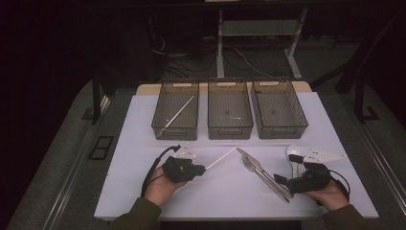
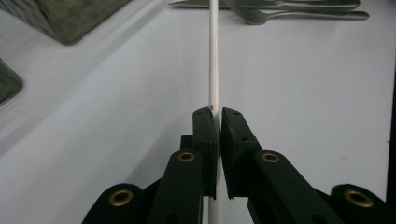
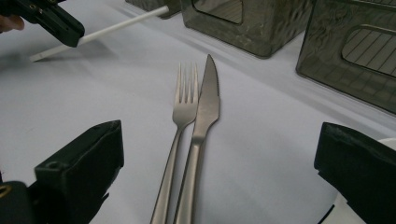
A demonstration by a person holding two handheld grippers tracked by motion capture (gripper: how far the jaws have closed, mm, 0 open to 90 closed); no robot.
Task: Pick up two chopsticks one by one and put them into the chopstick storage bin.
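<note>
My left gripper point(image 1: 201, 168) lies low over the white table, shut on a thin white stick point(image 1: 222, 157) that runs out up and to the right. In the left gripper view the two black jaws point(image 2: 215, 114) pinch the stick point(image 2: 214, 56) near one end. A metal fork point(image 1: 261, 175) and knife point(image 1: 256, 165) lie side by side at centre right. My right gripper point(image 1: 287, 168) rests beside their handles, open. Its jaws point(image 3: 219, 154) stand wide on either side of the fork point(image 3: 184, 107) and knife point(image 3: 208, 102), touching neither.
Three dark see-through bins stand in a row at the back; the left bin point(image 1: 158, 125) holds another white stick point(image 1: 179, 114), the middle bin point(image 1: 230, 130) and right bin point(image 1: 282, 130) look empty. A spoon point(image 1: 292, 152) lies by the right gripper.
</note>
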